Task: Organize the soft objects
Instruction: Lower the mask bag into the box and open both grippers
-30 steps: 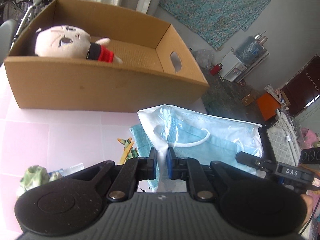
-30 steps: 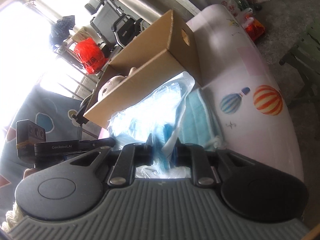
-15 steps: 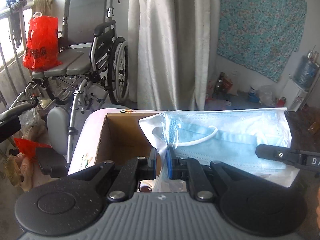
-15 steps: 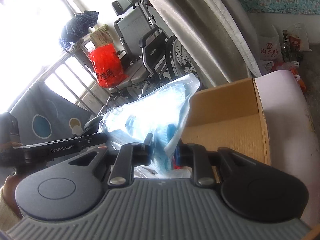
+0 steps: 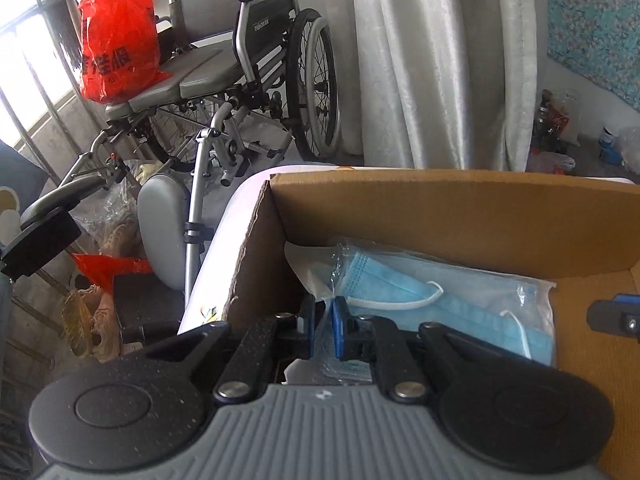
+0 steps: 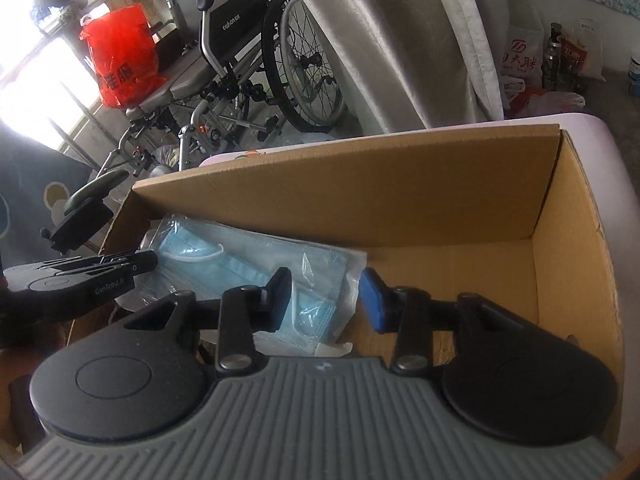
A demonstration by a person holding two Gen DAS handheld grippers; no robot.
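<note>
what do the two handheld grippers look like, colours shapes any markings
Both match: a grey ribbed body, two round black discs, black linkage arms with silver pivot screws. The left gripper has blue pads on its fingers. The right gripper shows one blue pad. White "GenRobot.AI" lettering marks the left gripper's side in the right wrist view.

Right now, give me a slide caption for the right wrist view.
Right tongs opening above a bag of face masks lying in the cardboard box; left tongs at the bag's other end.

My left gripper (image 5: 323,326) hides the mask pack's (image 5: 460,296) near corner; the box (image 5: 460,216) runs off the right edge.
</note>
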